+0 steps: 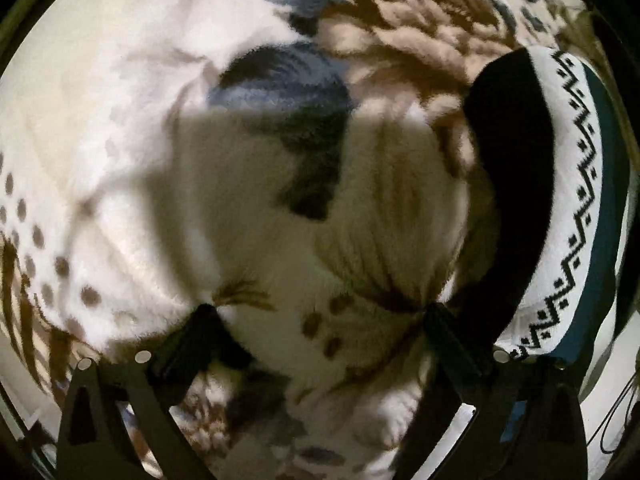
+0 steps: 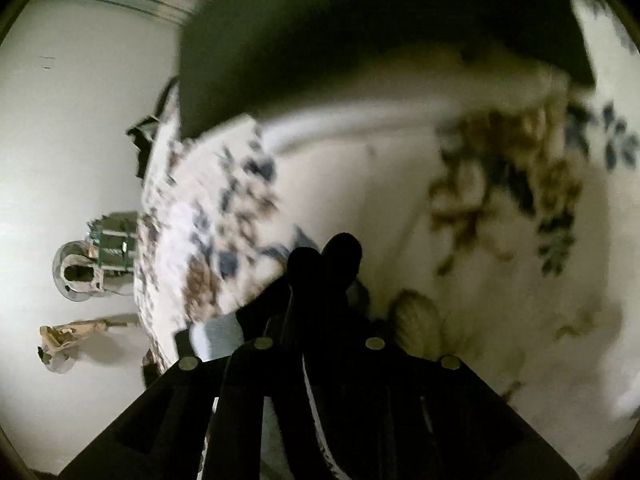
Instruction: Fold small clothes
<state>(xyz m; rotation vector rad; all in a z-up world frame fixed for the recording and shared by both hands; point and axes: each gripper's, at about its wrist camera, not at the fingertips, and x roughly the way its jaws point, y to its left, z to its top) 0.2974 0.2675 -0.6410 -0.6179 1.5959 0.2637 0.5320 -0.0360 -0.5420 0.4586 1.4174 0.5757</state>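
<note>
- The fluffy white blanket (image 1: 120, 100) carries brown leaf prints, grey-blue patches and brown dots.
- The folded knit garment (image 1: 568, 200) has a black body, a white band with a black zigzag pattern, and a teal stripe.
- Both tools are black.
</note>
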